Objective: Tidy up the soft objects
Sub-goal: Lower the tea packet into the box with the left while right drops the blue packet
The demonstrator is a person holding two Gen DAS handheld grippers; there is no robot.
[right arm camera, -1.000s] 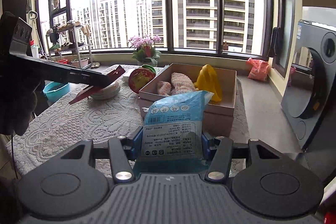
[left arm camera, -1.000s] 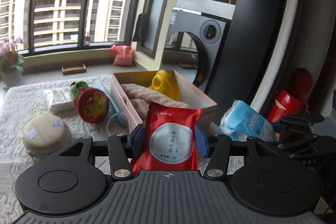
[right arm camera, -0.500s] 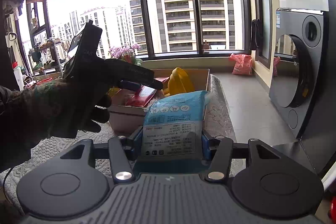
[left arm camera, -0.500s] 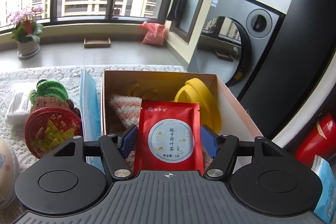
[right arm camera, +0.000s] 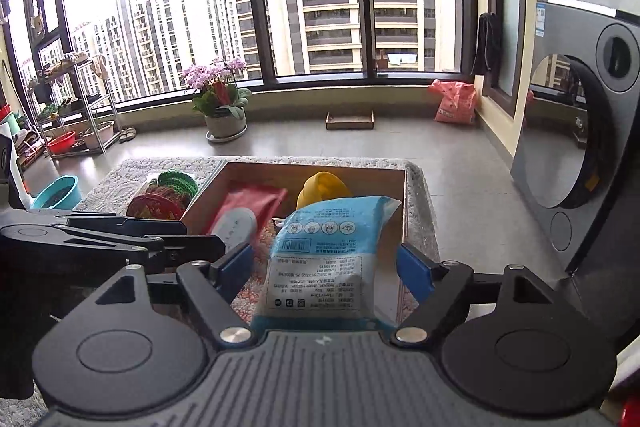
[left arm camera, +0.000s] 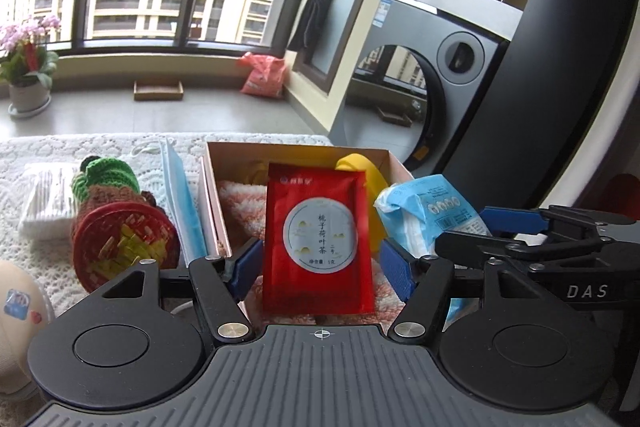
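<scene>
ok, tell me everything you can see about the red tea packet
The red tea packet is a flat, glossy foil-like sachet with a pale round label printed with Chinese characters. It stands upright between the fingers of the left gripper, whose blue pads stand clear of its edges with a gap on each side. It sits over the open cardboard box, in front of a pink fluffy cloth. From the right wrist view it leans inside the box.

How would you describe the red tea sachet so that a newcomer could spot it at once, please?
Find the open cardboard box on the lace-covered table. Inside it, the red tea sachet stands over a pink fluffy towel, beside a yellow item. It alone is flat, glossy red, with a pale round label.
</scene>
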